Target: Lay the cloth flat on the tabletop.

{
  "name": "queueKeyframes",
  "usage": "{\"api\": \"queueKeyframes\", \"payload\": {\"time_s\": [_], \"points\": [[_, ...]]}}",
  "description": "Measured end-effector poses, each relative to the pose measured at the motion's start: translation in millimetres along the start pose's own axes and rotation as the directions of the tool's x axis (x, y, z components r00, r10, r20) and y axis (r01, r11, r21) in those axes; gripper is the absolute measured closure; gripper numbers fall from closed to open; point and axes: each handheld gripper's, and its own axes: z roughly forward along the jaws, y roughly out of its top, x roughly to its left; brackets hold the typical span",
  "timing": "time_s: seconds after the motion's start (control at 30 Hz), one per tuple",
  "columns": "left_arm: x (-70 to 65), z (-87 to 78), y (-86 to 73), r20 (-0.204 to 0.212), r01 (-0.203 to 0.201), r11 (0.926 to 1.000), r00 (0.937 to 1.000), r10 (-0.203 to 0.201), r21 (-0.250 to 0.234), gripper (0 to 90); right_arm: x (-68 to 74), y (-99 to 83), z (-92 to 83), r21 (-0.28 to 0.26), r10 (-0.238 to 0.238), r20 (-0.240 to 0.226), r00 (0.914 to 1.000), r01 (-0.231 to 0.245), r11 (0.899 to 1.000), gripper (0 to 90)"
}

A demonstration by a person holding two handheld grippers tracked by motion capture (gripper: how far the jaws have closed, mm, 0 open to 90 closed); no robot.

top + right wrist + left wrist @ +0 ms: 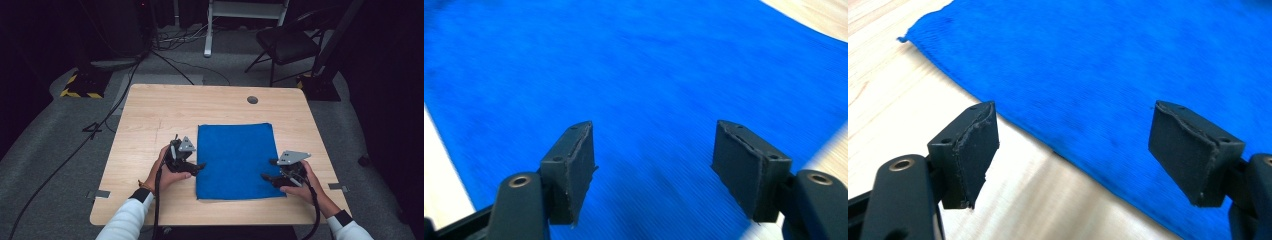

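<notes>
Hand-held gripper (1073,155) agape (empty) over cloth (1128,65)

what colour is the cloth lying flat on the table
The flat rectangular cloth is plain bright blue, no pattern. It shows best in the high view.

The pale wooden table (150,115) stands on grey carpet (45,150) in a dim room. At one o'clock sits a dark chair (285,45); at eleven, black cables (100,125) and yellow-black hazard tape (80,92).
</notes>
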Motion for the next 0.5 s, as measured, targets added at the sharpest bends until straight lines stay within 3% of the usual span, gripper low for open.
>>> {"api": "queueKeyframes", "payload": {"time_s": [0.1, 0.2, 0.33, 0.4, 0.47, 0.5], "points": [[3.9, 8.0, 5.6, -0.027, -0.009, 0.9998, 0.9996, 0.009, -0.019, 21.6, 7.6, 5.9, 8.5, 0.030, -0.035, 0.008, 0.9993, 0.035, 0.999, 35.3], [4.9, 20.3, 12.7, -0.012, -0.022, 0.9997, 0.9997, 0.022, 0.014, 21.1, -1.6, 6.1, 12.4, 0.034, -0.025, 0.039, 0.9989, 0.024, 0.999, 35.9], [4.8, 34.4, 20.4, -0.029, -0.052, 0.9981, 0.9982, 0.053, 0.035, 22.6, -30.5, 2.7, 14.3, 0.017, 0.081, 0.084, 0.9932, -0.082, 0.996, 36.6], [7.3, 41.0, 22.7, -0.037, -0.048, 0.9974, 0.9980, 0.050, 0.054, 22.1, -39.8, 4.0, 18.1, 0.018, 0.119, 0.074, 0.9901, -0.121, 0.992, 36.0], [13.0, 42.6, 25.9, -0.063, -0.042, 0.9985, 0.9970, 0.044, 0.036, 23.6, -39.7, 10.4, 22.0, 0.002, 0.124, 0.069, 0.9898, -0.125, 0.992, 36.6], [17.8, 42.6, 28.1, -0.078, -0.037, 0.9991, 0.9962, 0.038, 0.021, 24.2, -35.8, 16.2, 24.3, -0.007, 0.115, 0.046, 0.9923, -0.115, 0.993, 36.6]]}}
